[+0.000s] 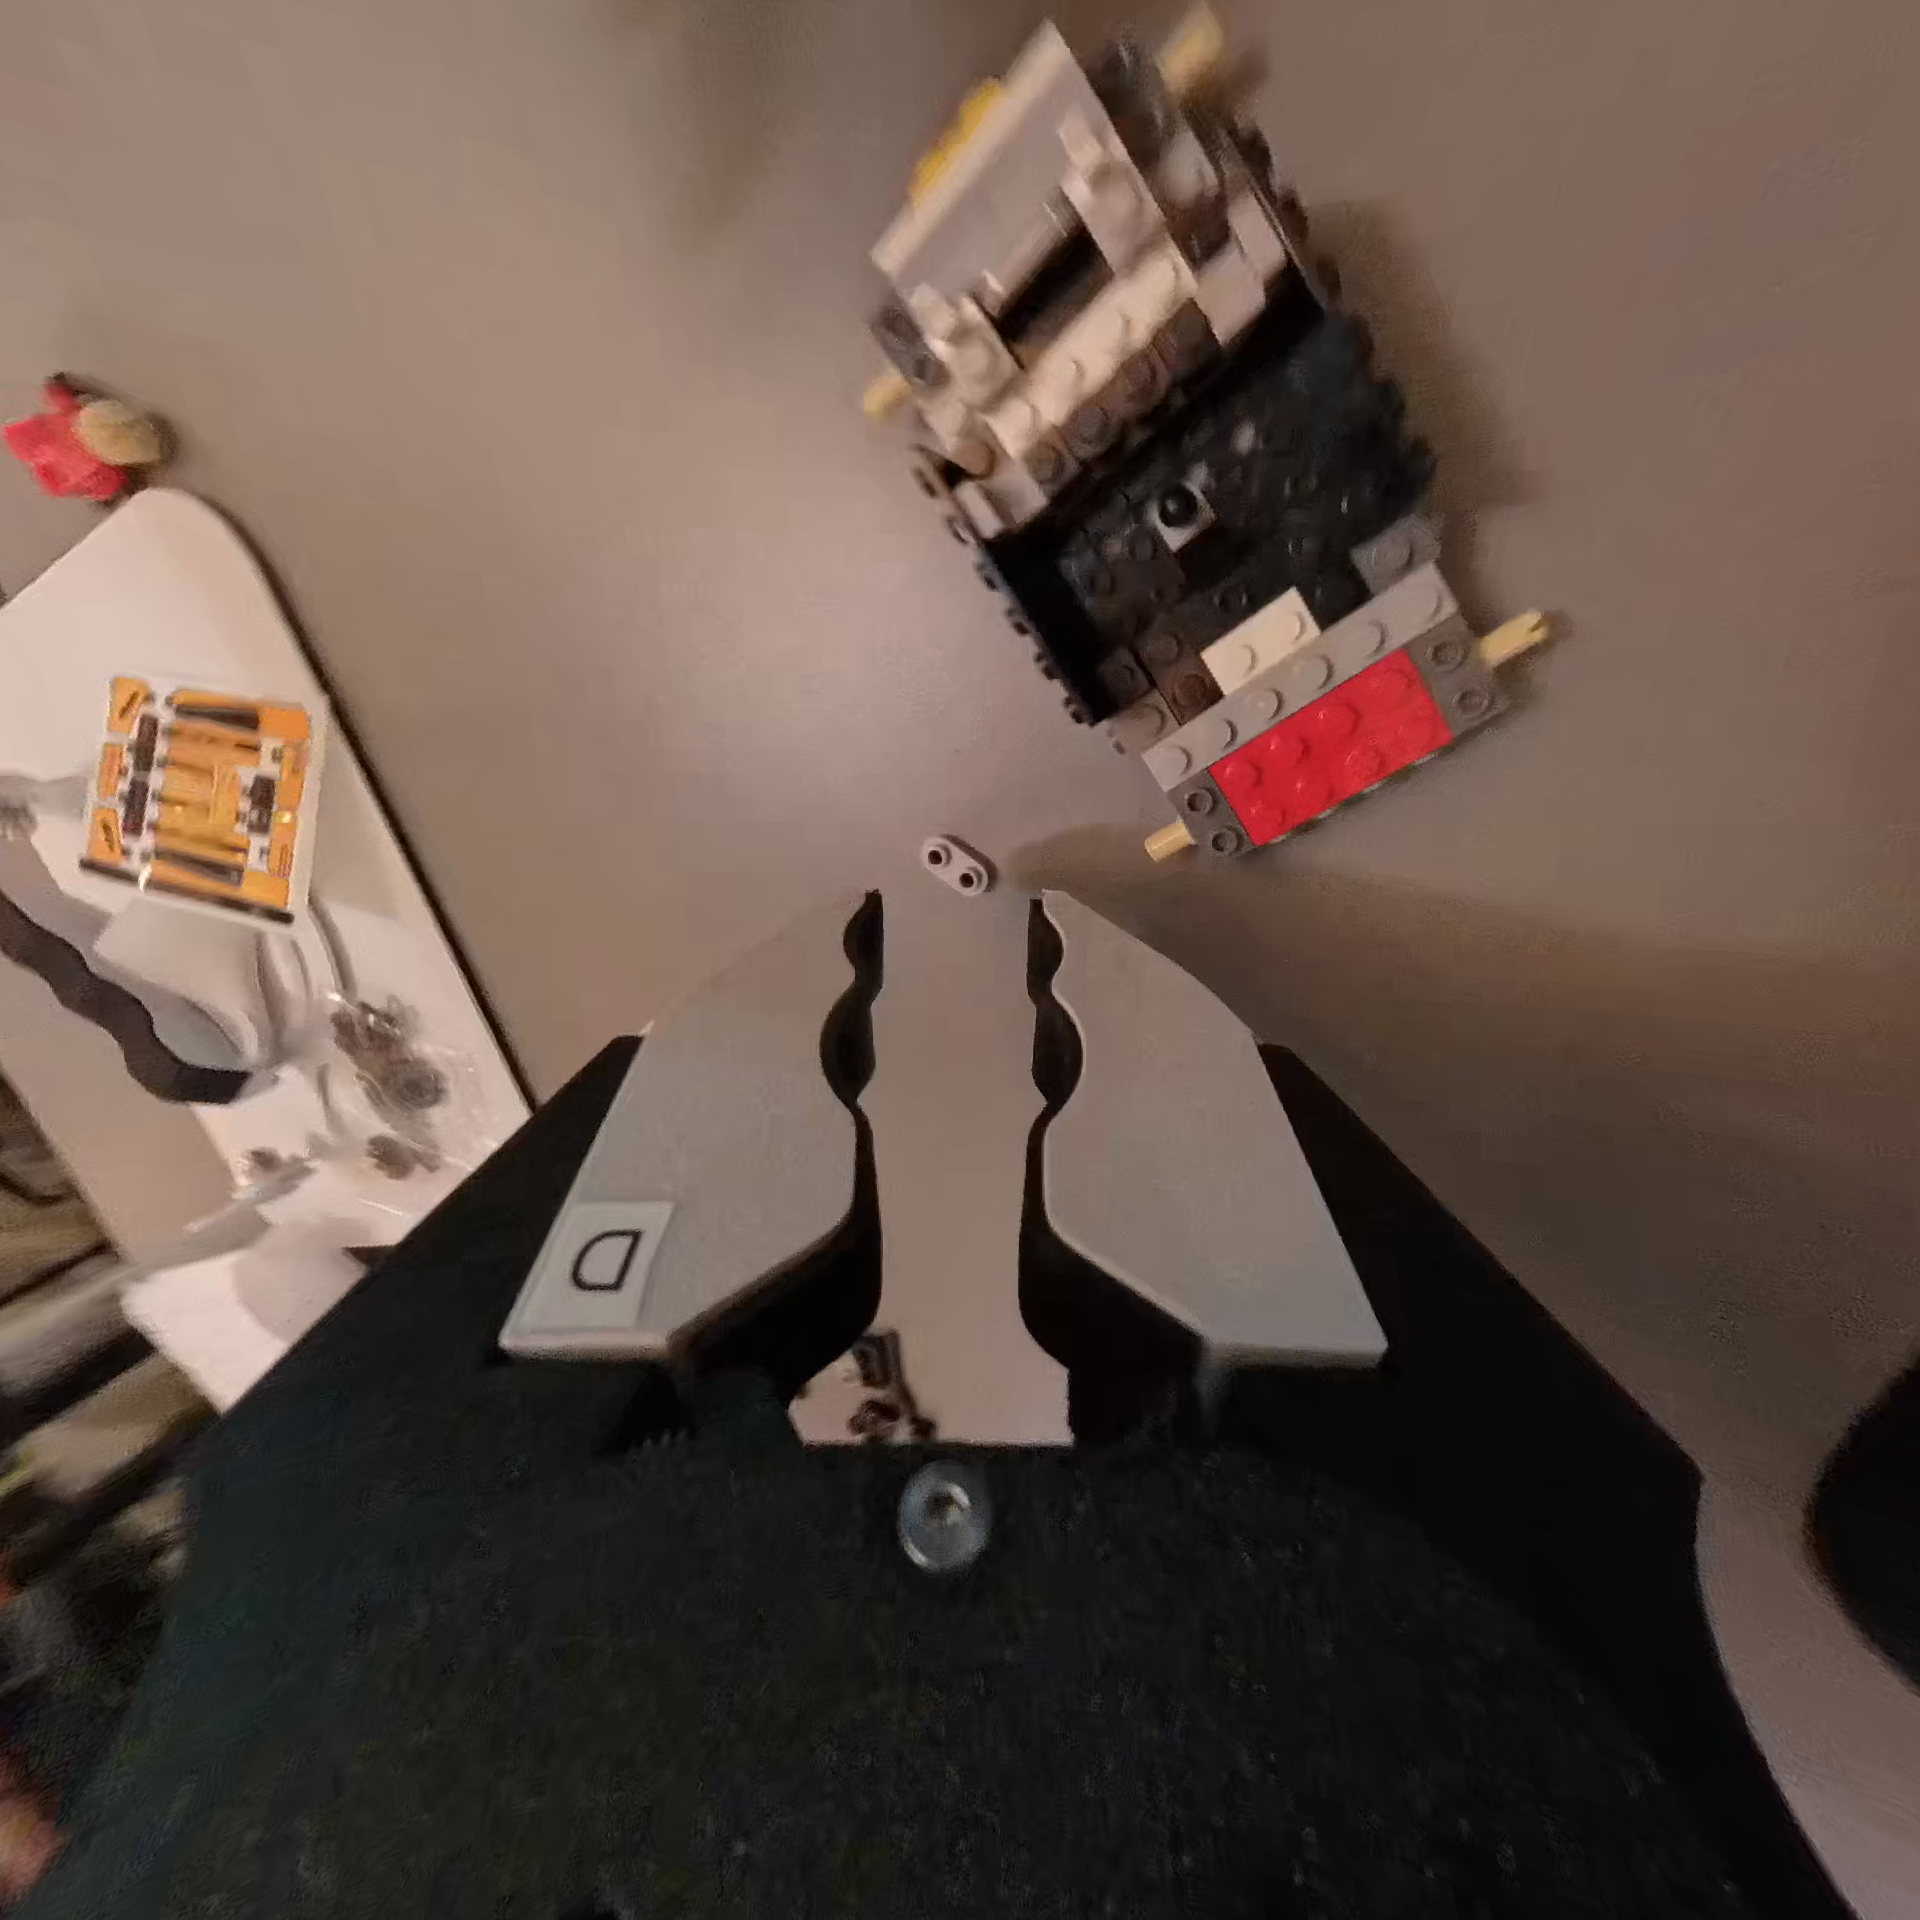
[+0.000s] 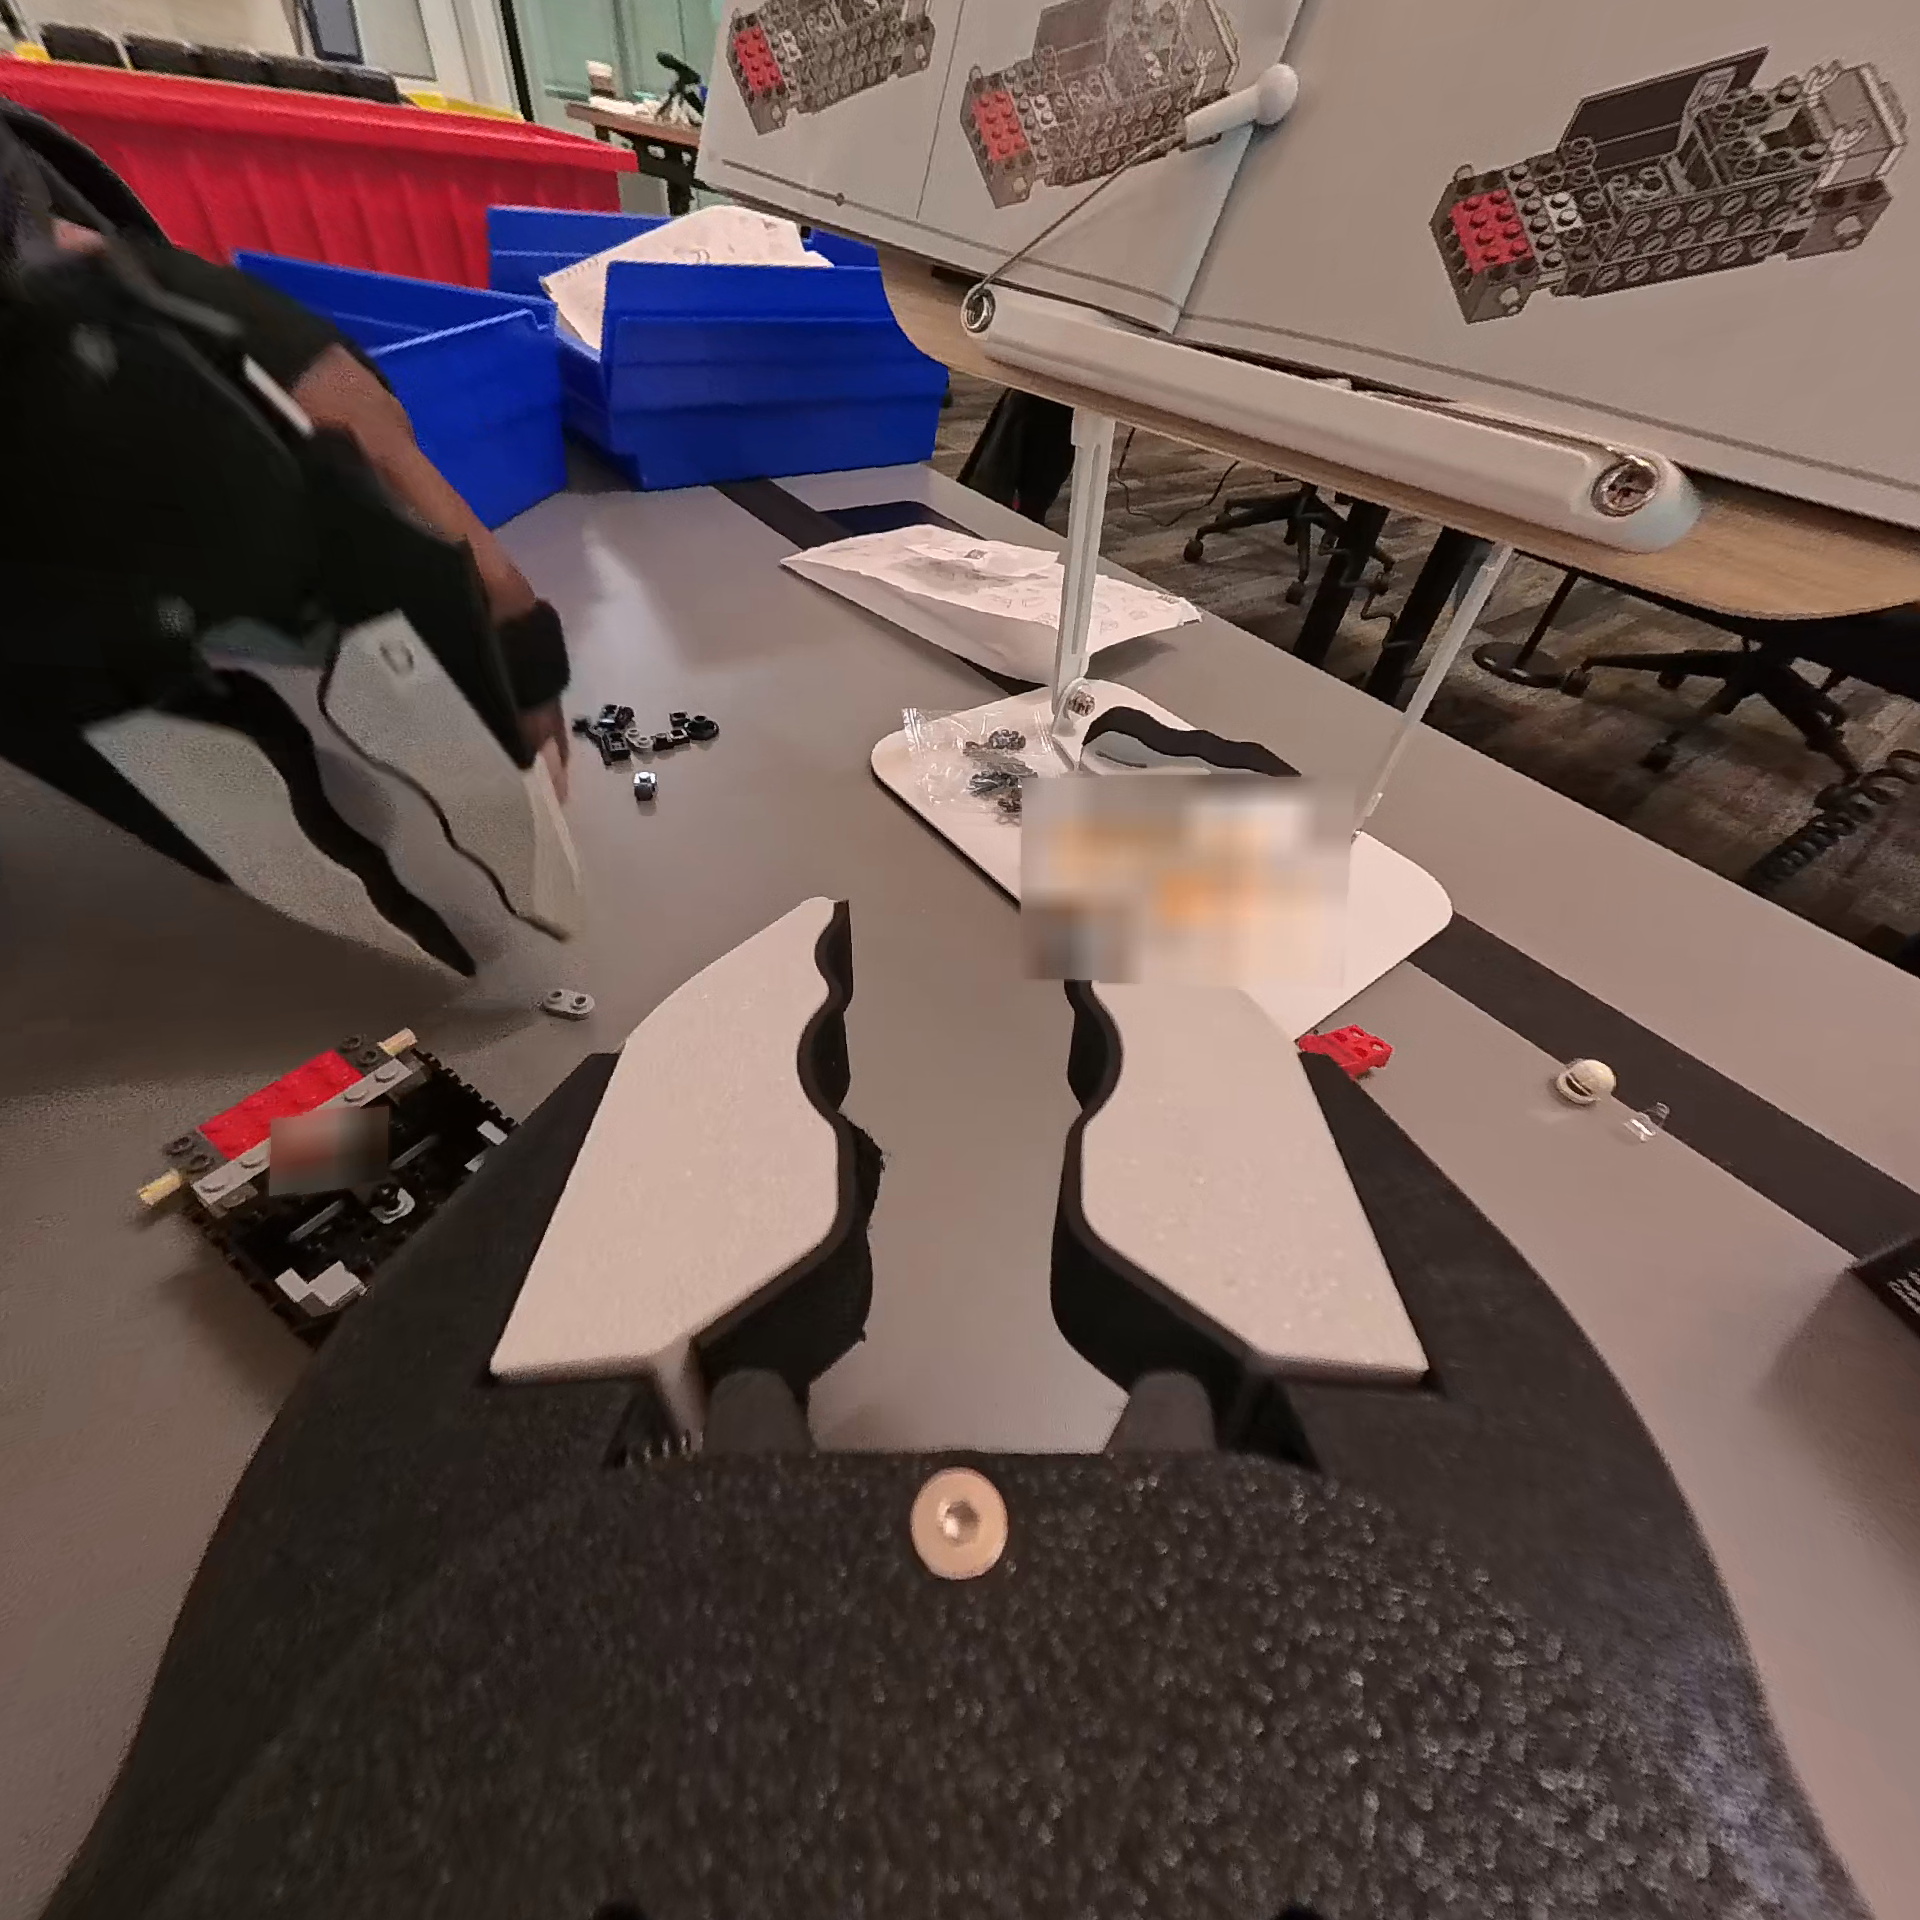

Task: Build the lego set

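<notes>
Grey and unclamped, the left gripper hovers with fingers parted narrowly just short of a small two-hole grey plate on the grey table, the half-built red-nosed lego vehicle lying nearby, while the right gripper gapes empty farther right.

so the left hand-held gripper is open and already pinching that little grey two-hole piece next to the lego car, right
Not quite. The left hand-held gripper is open, but it is not pinching the little grey two-hole piece. The left wrist view shows the piece lying on the table just beyond the fingertips, untouched, next to the lego car.
</notes>
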Available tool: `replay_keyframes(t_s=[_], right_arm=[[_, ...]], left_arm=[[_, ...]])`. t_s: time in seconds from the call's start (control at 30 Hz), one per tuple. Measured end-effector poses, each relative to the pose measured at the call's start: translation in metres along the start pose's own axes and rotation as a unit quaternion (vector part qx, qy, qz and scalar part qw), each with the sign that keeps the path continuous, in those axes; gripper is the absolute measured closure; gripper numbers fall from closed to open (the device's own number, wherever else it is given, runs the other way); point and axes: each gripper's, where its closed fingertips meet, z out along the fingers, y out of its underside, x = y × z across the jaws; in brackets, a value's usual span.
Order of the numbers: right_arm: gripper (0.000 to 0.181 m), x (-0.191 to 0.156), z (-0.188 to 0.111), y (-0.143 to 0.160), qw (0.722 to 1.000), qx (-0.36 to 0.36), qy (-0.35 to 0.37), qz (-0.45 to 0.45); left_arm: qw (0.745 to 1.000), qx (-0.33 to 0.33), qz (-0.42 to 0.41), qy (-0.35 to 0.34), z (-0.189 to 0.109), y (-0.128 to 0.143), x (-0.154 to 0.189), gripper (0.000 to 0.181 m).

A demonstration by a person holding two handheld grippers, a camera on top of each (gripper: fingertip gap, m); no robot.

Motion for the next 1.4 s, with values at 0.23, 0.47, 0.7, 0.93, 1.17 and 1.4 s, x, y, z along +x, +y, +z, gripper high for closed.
replay_keyframes(t_s=[0.23,0.47,0.7,0.93,1.17,1.4], right_arm=[[0.142,-0.003,0.002,0.002,1.000,-0.004,-0.004,0.002],[0.142,-0.006,0.004,0.005,1.000,-0.010,-0.009,0.005],[0.142,-0.007,0.005,0.008,1.000,-0.015,-0.011,0.005],[0.142,-0.005,0.004,0.008,1.000,-0.014,-0.011,0.007],[0.142,-0.006,0.005,0.011,1.000,-0.018,-0.013,0.007],[0.142,-0.005,0.006,0.013,1.000,-0.021,-0.014,0.009]], left_arm=[[0.947,0.138,-0.284,-0.057,-0.038,0.048,-0.038,0.157],[0.887,0.071,-0.438,-0.127,-0.036,0.156,-0.037,0.165],[0.896,0.049,-0.429,-0.100,-0.014,0.158,-0.037,0.170],[0.910,0.046,-0.407,-0.059,-0.002,0.155,-0.035,0.170],[0.916,0.045,-0.396,-0.035,0.001,0.155,-0.033,0.170],[0.914,0.071,-0.400,-0.009,-0.002,0.151,-0.034,0.165]])
